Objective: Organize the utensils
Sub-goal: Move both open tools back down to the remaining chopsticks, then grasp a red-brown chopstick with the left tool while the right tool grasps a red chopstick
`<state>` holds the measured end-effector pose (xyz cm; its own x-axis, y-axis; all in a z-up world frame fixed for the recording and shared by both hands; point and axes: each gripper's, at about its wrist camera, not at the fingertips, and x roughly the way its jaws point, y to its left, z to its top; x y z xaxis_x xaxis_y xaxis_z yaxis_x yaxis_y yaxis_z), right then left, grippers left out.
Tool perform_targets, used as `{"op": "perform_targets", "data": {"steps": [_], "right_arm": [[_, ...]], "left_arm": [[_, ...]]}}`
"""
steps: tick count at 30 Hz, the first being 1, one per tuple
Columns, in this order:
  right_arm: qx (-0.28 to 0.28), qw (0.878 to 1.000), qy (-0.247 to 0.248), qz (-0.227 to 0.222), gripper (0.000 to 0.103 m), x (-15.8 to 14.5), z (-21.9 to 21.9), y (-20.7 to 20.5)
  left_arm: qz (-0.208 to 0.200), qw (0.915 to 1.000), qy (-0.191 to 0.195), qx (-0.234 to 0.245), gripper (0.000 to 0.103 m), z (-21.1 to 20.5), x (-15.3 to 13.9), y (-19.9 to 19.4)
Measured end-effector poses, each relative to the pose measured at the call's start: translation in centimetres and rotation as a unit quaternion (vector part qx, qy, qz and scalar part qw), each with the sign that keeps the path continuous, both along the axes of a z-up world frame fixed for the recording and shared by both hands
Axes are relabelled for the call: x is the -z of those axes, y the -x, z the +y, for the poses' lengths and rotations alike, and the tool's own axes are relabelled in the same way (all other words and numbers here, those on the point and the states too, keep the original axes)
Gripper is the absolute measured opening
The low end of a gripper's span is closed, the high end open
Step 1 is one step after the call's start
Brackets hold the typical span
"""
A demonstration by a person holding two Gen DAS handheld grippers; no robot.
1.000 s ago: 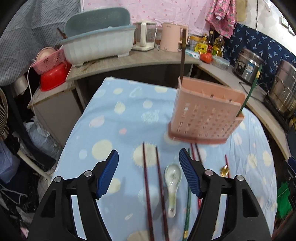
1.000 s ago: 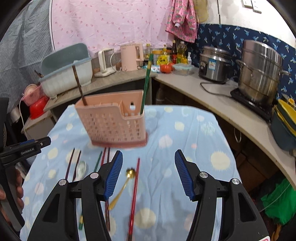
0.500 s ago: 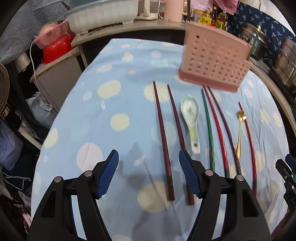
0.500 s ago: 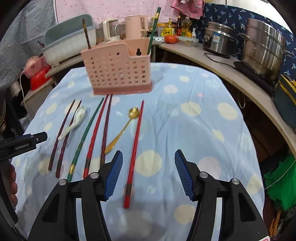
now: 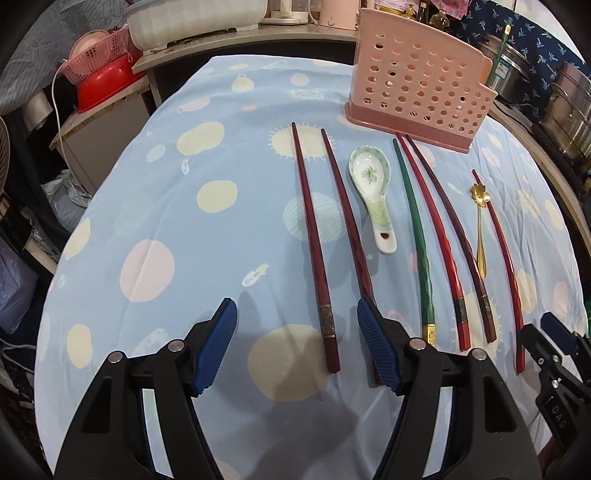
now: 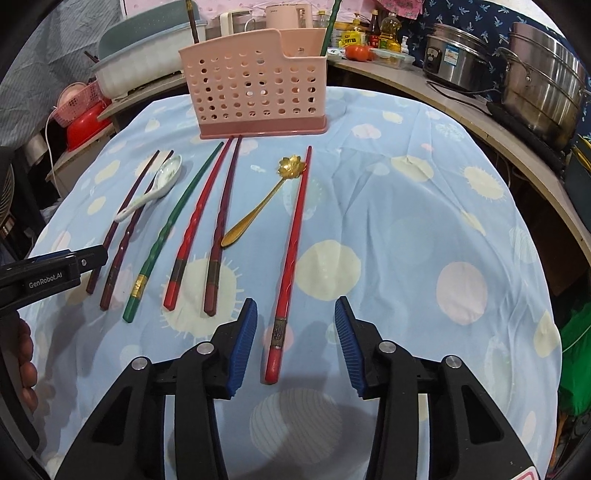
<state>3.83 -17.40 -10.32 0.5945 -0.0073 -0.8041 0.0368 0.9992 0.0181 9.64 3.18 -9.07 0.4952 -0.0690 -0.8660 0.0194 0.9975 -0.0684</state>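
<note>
In the left wrist view, over the blue tablecloth with pale dots (image 5: pixel 173 192), my left gripper (image 5: pixel 297 345) hangs with its blue ribbed pads wide apart and nothing clamped. The thick end of a dark red chopstick (image 5: pixel 314 243) lies between the pads, touching neither; its twin (image 5: pixel 347 221) runs under the right-hand pad. Beside them lie a white ceramic spoon with green pattern (image 5: pixel 373 192), a green chopstick (image 5: pixel 415 236), a bright red chopstick (image 5: pixel 436 236), a maroon chopstick (image 5: pixel 450 229), a small gold spoon with flower bowl (image 5: pixel 480 221) and another red chopstick (image 5: pixel 502 258). The pink perforated plastic utensil holder (image 5: pixel 413 92) stands upright at the far end of the row.

In the right wrist view, my right gripper (image 6: pixel 295 347) has just been closing its jaws, yet they remain released, gaps showing on both sides of the outermost red chopstick (image 6: pixel 291 258), whose butt lies between them on the cloth. The gold spoon (image 6: pixel 258 210) lies just left of it, its bowl touching the stick. The holder (image 6: pixel 258 88) carries one brown chopstick (image 6: pixel 192 22) and one green chopstick (image 6: pixel 330 26) upright.
</note>
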Motion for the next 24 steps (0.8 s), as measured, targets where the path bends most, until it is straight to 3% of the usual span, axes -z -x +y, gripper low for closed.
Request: {"op": "perform_targets", "data": {"steps": [9, 15, 22, 24], "right_arm": [[0.002, 1.000, -0.003, 0.009, 0.029, 1.0, -0.2, -0.1], [-0.001, 1.000, 0.001, 0.004, 0.027, 1.1, -0.2, 0.0], [-0.004, 1.000, 0.001, 0.001, 0.020, 1.1, -0.1, 0.2], [-0.006, 1.000, 0.002, 0.001, 0.018, 1.1, 0.0, 0.3]], "left_arm": [[-0.001, 1.0000, -0.002, 0.002, 0.060, -0.3, 0.5, 0.2], [-0.007, 0.9998, -0.014, 0.012, 0.043, -0.5, 0.7, 0.4], [-0.013, 0.9994, -0.015, 0.029, 0.011, -1.0, 0.6, 1.1], [-0.014, 0.9993, -0.013, 0.032, 0.009, -1.1, 0.6, 1.3]]}}
